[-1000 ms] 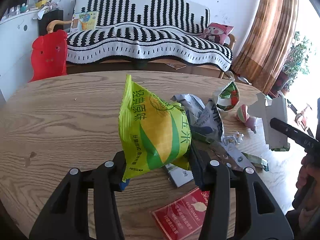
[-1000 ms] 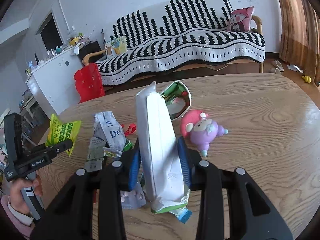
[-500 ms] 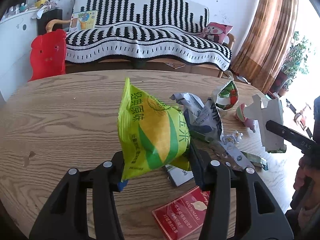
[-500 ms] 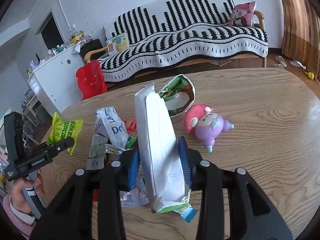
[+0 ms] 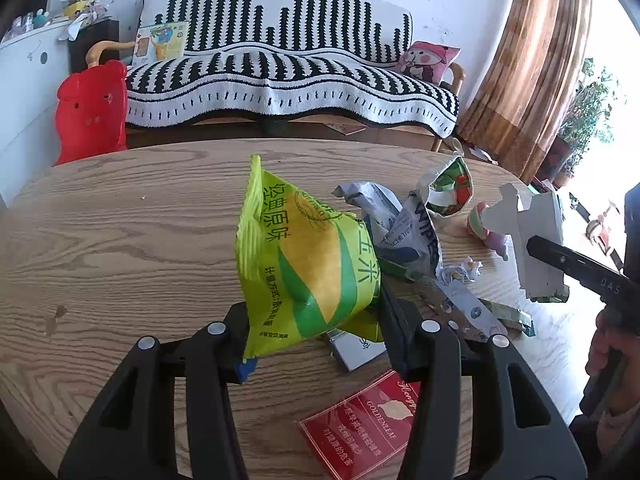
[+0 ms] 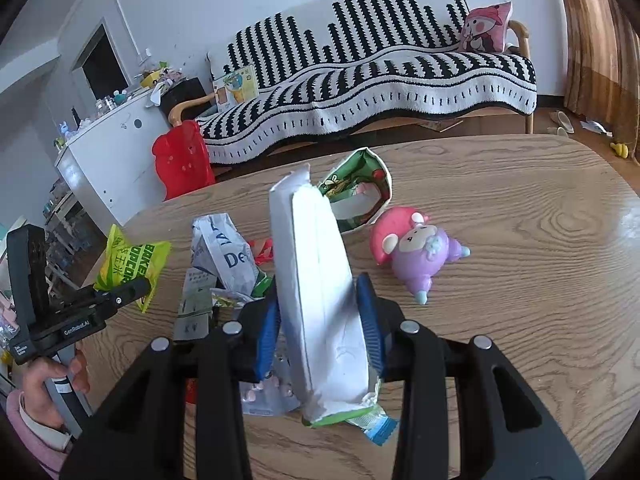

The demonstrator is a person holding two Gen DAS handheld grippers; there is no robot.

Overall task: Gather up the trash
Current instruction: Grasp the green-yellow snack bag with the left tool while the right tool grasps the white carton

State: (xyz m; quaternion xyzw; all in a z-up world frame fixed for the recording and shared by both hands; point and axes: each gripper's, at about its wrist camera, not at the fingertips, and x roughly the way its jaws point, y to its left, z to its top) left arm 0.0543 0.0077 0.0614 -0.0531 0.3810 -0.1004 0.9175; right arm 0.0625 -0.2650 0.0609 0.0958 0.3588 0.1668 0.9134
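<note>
Wooden table (image 5: 120, 240); left tongs (image 5: 316, 320) clamping puffy yellow-green snack bag (image 5: 304, 264), right tongs (image 6: 318, 320) gripping torn white carton (image 6: 316, 280).

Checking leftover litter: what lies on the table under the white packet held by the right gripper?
Under the white packet, clamped in the right gripper, a silver blister sheet and a green-blue wrapper edge lie on the table. Anything directly beneath is covered.

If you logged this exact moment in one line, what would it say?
left gripper: shut on yellow-green snack bag | right gripper: shut on white carton | wrappers, pink toy on table
</note>
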